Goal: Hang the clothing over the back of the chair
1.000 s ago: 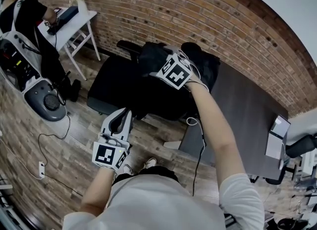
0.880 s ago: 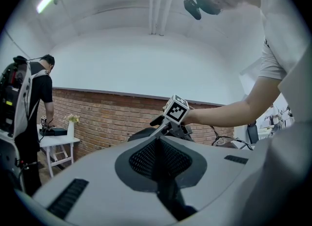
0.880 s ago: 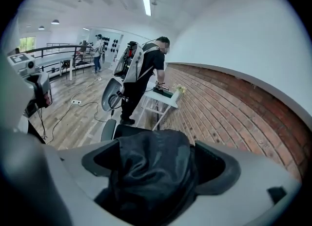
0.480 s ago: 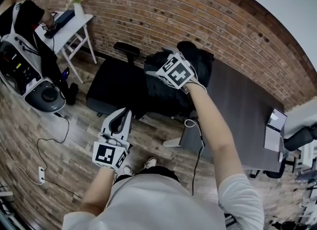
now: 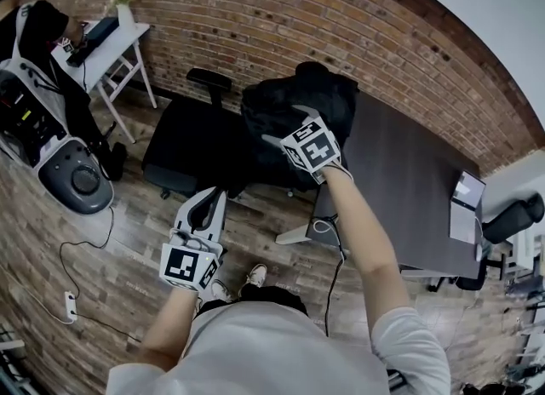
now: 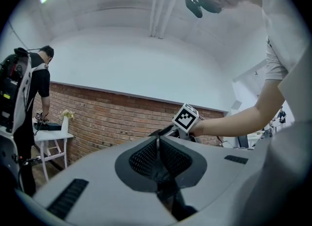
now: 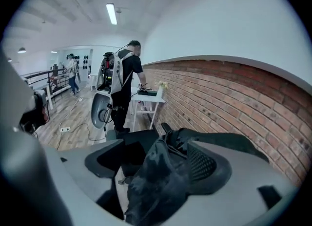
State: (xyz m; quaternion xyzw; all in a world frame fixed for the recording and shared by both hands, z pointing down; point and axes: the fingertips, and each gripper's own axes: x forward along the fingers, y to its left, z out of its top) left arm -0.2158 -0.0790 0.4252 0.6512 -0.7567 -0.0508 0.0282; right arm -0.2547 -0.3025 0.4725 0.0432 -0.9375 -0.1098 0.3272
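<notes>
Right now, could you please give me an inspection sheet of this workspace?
Surface: wood-plank floor; dark desk beside the chair.
Job's things: black clothing bunched at the back of the black office chair.
Clutter: flat device on the desk; white side table with a vase.
Grippers: left gripper shut, empty, held low; right gripper shut on the clothing.
Cables: cord across the floor near a power strip; another cable hangs below the right arm.
Surroundings: brick wall; another person by grey equipment.
</notes>
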